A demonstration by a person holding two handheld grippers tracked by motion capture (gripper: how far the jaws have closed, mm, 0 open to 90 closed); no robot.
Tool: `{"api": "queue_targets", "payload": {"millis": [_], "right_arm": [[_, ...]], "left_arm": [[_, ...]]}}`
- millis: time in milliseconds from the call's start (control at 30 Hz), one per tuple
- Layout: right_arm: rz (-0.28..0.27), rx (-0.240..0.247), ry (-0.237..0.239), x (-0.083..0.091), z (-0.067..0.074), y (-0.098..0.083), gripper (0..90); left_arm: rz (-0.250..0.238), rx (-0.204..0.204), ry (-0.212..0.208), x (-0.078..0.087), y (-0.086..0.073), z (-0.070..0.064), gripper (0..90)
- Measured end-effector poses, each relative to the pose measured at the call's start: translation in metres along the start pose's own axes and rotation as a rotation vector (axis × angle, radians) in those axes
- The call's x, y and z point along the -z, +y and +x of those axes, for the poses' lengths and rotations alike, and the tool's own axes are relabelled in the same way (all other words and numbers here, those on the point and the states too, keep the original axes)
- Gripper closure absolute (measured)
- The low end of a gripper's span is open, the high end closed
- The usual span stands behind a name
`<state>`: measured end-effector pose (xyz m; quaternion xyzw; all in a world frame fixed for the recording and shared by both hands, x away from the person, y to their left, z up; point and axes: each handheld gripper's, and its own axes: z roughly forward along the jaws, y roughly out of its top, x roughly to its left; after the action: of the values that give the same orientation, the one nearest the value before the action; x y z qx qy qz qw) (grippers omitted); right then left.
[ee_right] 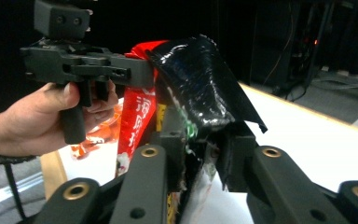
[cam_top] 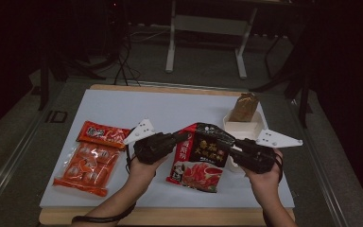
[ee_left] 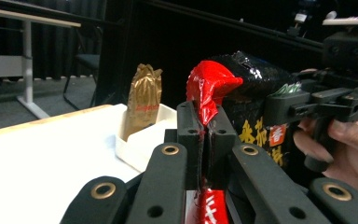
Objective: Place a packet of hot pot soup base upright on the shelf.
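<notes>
The black and red bag (cam_top: 201, 156) hangs between both tools, just in front of the white box (cam_top: 243, 126). The left tool (cam_top: 177, 138) pinches its left edge tight; the right tool (cam_top: 231, 152) grips its right edge.

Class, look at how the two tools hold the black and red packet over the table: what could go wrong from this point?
1. The left tool pinches only the thin red edge of the packet; that seam might slip out or tear if the hands pull apart.
2. The right tool grips a crumpled black corner, so the film may crease or slide free.
3. The packet hangs just in front of the white tray holding a gold bag; a swing could knock them.
</notes>
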<state>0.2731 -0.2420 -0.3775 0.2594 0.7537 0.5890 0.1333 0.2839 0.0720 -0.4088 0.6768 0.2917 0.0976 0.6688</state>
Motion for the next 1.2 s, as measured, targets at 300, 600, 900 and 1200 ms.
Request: {"api": "queue_targets", "payload": {"millis": [300, 600, 900, 1200], "right_arm": [[0.021, 0.016, 0.032, 0.001, -0.005, 0.008, 77.6], [0.023, 0.087, 0.01, 0.009, -0.007, 0.021, 77.6], [-0.019, 0.091, 0.001, 0.019, -0.018, 0.034, 77.6], [-0.049, 0.101, -0.007, 0.025, -0.035, 0.047, 77.5]], "left_arm": [[0.036, -0.026, -0.009, 0.001, 0.006, 0.0, 85.8], [0.048, -0.004, -0.044, 0.004, 0.013, 0.003, 58.7], [0.075, -0.039, -0.057, 0.013, 0.014, 0.001, 39.3], [0.134, -0.026, -0.087, 0.018, 0.004, 0.004, 14.3]]}}
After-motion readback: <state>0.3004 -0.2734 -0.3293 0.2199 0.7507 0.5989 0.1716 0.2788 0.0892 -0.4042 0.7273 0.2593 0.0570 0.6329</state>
